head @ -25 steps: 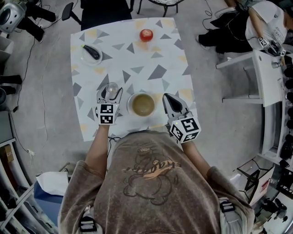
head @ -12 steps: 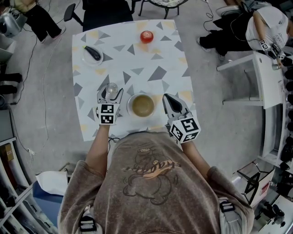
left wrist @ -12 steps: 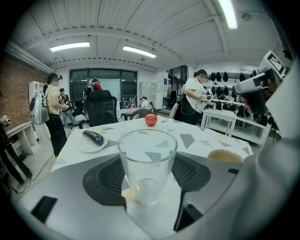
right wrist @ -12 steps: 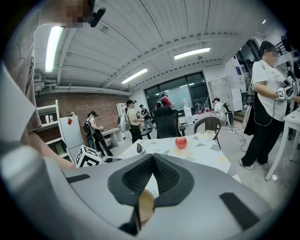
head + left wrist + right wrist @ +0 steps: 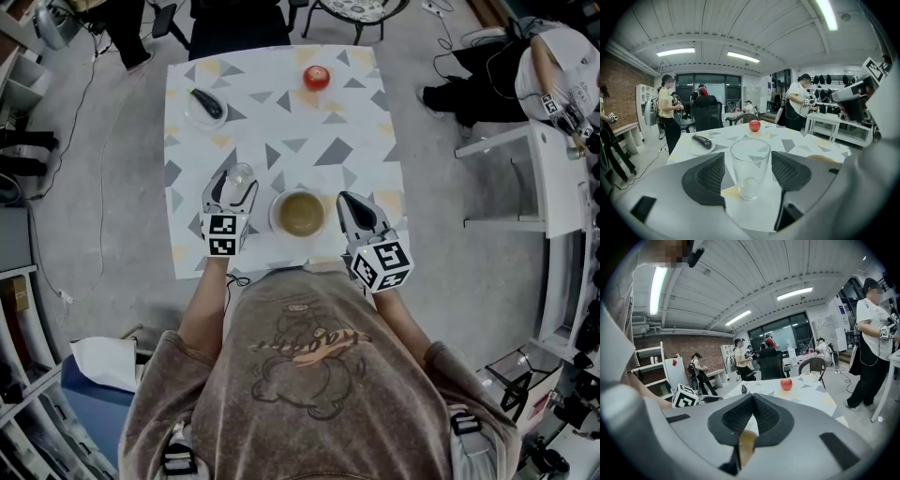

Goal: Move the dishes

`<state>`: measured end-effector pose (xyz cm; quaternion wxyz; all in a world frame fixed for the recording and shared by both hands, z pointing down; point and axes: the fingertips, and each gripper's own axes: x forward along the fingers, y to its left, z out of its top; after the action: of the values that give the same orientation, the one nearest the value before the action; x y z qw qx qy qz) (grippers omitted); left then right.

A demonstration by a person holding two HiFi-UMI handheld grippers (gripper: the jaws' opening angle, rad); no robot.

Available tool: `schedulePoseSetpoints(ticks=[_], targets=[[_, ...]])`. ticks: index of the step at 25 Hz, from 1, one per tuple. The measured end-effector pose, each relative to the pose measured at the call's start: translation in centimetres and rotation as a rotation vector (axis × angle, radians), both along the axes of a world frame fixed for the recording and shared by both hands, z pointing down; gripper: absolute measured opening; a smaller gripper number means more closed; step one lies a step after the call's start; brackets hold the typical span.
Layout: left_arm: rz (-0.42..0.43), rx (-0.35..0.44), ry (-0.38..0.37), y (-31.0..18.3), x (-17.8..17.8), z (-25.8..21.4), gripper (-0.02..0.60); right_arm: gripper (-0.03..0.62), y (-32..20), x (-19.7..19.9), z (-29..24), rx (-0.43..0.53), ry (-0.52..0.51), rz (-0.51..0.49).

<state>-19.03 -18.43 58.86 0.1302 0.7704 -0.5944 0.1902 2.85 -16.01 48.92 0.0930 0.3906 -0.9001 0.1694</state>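
A clear empty glass [image 5: 237, 177] [image 5: 750, 166] stands upright near the front left of the patterned table [image 5: 366, 169]. My left gripper [image 5: 232, 189] [image 5: 747, 160] is open, with one jaw on each side of the glass and its pads close to the wall. A bowl with brownish contents [image 5: 299, 213] sits to the right of the glass. My right gripper [image 5: 344, 201] [image 5: 752, 399] is shut and empty just right of the bowl, whose rim [image 5: 746, 446] shows below the jaws.
A red apple [image 5: 317, 77] [image 5: 754, 125] lies at the far edge of the table. A small plate with a dark eggplant [image 5: 206, 104] [image 5: 701, 141] sits at the far left. A white side table [image 5: 553, 178] and several people stand around.
The head view has shifted a little. Both grippers, the glass and the bowl keep the same places relative to each other.
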Motion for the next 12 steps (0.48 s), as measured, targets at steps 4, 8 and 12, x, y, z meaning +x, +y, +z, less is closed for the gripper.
schedulePoseSetpoints(ticks=[4,8,12], targets=[[-0.020,0.007,-0.005,1.3,-0.3,-0.4,0.301,-0.003,0.5,-0.4,0.0,0.005,-0.012,-0.017],[-0.028,0.007,-0.011,2.8,-0.1,-0.9,0.301,-0.003,1.0,-0.6,0.0,0.007,-0.021,-0.031],[-0.024,0.017,0.004,4.2,0.6,-1.5,0.301,-0.003,1.7,-0.5,-0.1,0.011,-0.022,-0.034]])
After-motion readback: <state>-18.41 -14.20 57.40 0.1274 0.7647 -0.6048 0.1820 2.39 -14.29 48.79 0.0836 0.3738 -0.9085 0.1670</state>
